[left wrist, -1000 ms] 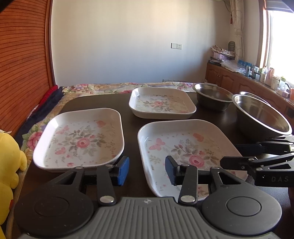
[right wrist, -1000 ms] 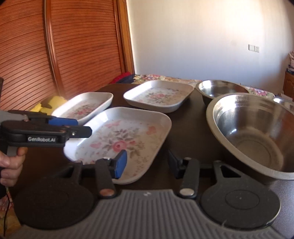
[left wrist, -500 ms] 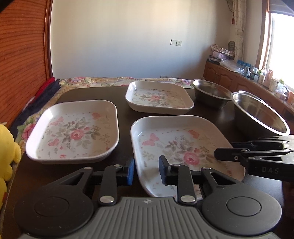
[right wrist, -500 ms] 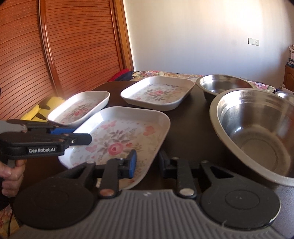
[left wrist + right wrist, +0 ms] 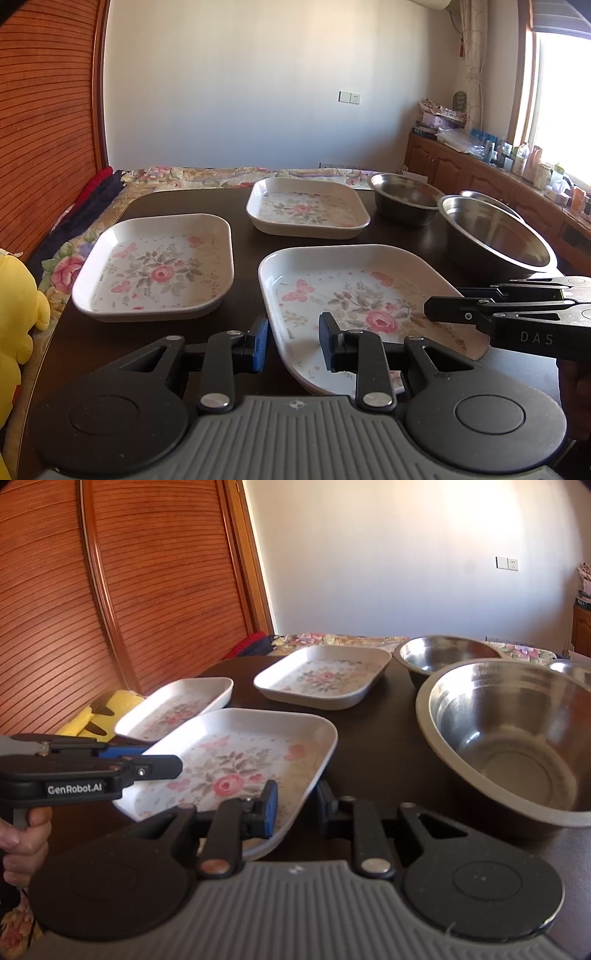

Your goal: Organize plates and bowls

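Three white floral rectangular plates lie on a dark table (image 5: 243, 229): a near one (image 5: 354, 295) (image 5: 236, 760), a left one (image 5: 155, 266) (image 5: 177, 707) and a far one (image 5: 306, 210) (image 5: 325, 675). My left gripper (image 5: 293, 341) straddles the near plate's left front rim, jaws narrowly apart. My right gripper (image 5: 295, 805) straddles the same plate's right front rim, jaws narrowly apart. A large steel bowl (image 5: 495, 236) (image 5: 517, 738) sits to the right, with a smaller one (image 5: 402, 197) (image 5: 443, 653) behind it.
A third steel bowl (image 5: 484, 197) (image 5: 570, 668) peeks out behind the large one. A yellow plush toy (image 5: 18, 306) sits off the table's left edge. A floral bedspread (image 5: 229, 173) lies beyond the table. A wooden counter with bottles (image 5: 517, 173) runs along the right.
Both grippers' jaws have narrowed from wide open and now sit on either side of the near plate's front rim. Both views have lifted and drawn back slightly.
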### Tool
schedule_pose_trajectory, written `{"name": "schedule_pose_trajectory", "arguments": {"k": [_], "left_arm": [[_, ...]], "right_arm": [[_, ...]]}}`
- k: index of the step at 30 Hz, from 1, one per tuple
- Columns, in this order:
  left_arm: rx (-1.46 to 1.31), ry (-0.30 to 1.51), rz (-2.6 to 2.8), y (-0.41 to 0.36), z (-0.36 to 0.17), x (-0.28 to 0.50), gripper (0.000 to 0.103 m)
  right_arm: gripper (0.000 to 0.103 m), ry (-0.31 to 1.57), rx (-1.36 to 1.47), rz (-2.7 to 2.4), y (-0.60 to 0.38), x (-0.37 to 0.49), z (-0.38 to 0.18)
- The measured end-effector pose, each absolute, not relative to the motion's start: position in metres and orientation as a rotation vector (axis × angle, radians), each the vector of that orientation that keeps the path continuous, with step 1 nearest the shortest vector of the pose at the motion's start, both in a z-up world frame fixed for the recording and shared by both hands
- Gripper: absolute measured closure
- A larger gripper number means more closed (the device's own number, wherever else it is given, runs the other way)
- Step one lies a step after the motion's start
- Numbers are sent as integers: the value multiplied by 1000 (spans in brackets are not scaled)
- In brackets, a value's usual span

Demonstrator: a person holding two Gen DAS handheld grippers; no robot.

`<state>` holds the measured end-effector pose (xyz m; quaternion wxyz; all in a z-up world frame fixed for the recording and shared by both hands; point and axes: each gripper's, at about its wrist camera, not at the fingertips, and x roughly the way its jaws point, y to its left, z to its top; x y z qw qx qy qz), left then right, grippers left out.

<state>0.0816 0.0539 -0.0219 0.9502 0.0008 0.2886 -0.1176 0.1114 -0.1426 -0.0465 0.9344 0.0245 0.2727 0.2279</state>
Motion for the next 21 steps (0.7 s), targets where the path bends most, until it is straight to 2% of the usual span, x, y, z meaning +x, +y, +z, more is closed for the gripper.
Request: {"name": "schedule_pose_trajectory", "arguments": {"k": [21], "left_arm": [[31, 597, -276, 42, -33, 13, 73]], "right_arm": [[79, 536, 66, 438, -156, 44, -49]]}}
